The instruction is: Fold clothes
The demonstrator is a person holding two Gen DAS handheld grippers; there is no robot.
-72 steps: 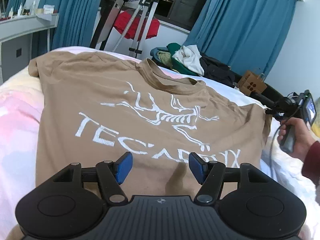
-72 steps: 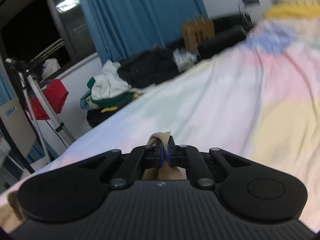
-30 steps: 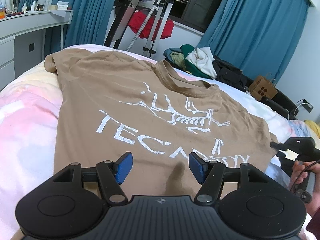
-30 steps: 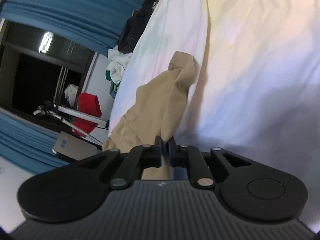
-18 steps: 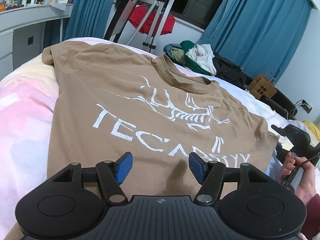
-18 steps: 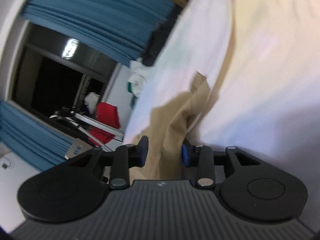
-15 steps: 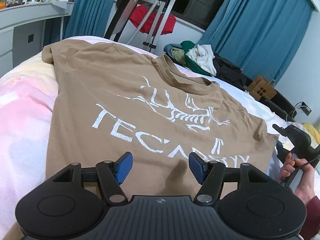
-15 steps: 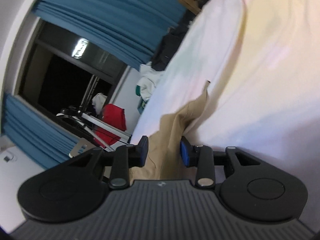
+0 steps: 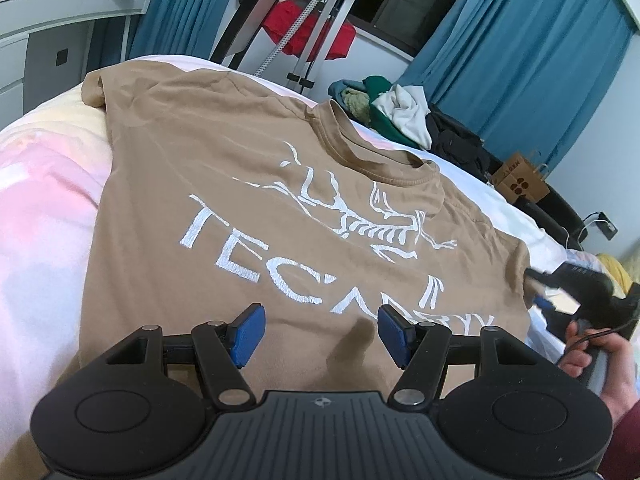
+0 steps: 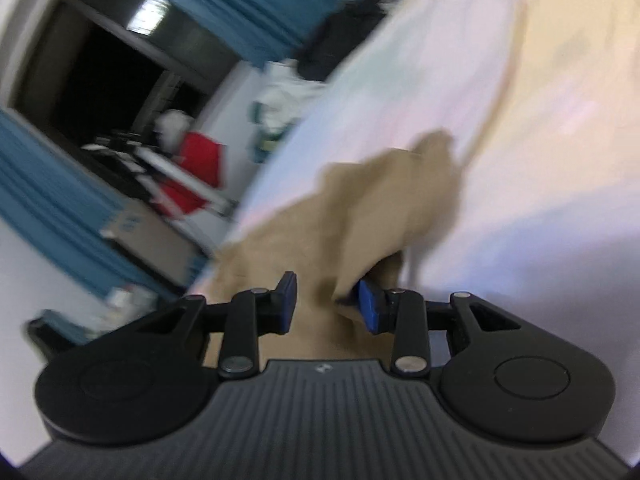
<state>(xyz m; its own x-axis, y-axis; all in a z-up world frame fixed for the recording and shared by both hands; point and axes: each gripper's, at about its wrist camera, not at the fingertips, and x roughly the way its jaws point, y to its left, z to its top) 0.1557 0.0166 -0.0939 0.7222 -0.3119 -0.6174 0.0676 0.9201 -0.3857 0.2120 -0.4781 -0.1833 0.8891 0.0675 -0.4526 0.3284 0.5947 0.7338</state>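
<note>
While the tan cotton T-shirt with a white skeleton print and white lettering lies spread flat, print side up, on the pastel tie-dye bedsheet, the left gripper hovers over its lower hem with its blue-padded fingers standing wide apart and nothing between them; only the shirt's cloth shows in the gap, below and beyond the pads, and I cannot tell whether the pads brush it. Ahead of these fingers the lettering runs across the chest, and further on sits the ribbed collar. Off to the right of the left fingers, at the shirt's right sleeve edge, a person's hand in a dark red sleeve holds the other tool. From its own blurred view, the right gripper has its jaws partly apart, with a gap showing between the two blue pads. A rumpled fold of the shirt's sleeve lies in that gap and ahead of it, bunched up toward the right pad and seemingly touching it, while the left pad stands clear of the cloth, so the fabric is not clamped. Beyond both fingers the sleeve trails onto the sheet, and far past them hang teal blue curtains.
</note>
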